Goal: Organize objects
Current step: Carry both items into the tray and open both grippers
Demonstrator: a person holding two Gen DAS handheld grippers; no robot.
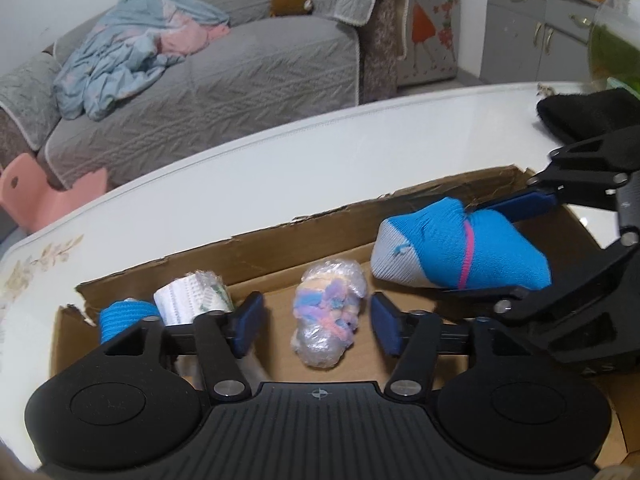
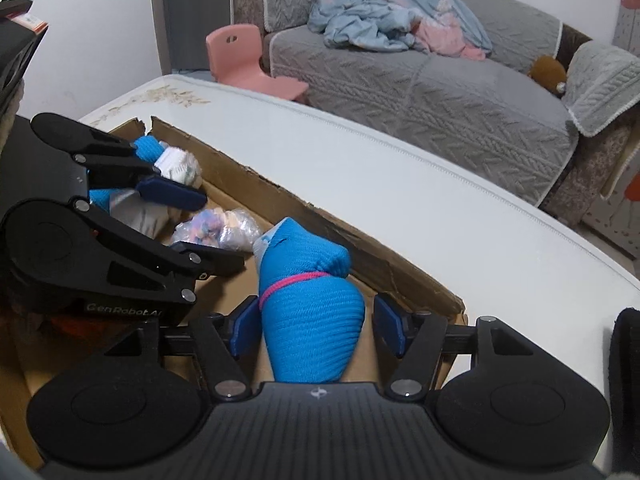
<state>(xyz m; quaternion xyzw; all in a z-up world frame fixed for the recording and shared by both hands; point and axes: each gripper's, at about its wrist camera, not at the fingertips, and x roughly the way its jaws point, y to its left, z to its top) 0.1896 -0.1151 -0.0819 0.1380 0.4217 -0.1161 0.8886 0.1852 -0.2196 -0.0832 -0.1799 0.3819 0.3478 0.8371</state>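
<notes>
Black cloth (image 1: 580, 114) left view only, red-edged box (image 2: 30, 24) right only

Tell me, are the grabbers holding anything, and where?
Left gripper: nothing, open. Right gripper sits around the blue sock roll's fat end, behind its pink band; one pad shows a gap, so a real grip cannot be told.

Both fisheye views are evenly lit by soft indoor light, fairly bright, with no hard shadows. The white surface (image 1: 224, 184) carries a pale sheen but no harsh glare. Straight lines bow strongly: the surface's edge curves like an arc, and dark vignetting rounds off the corners. Focus is reasonably sharp at centre; the cardboard box (image 2: 360, 248) shows crisp torn edges. The sofa (image 1: 224, 80) behind looks slightly soft. Colours are mildly cool.
</notes>
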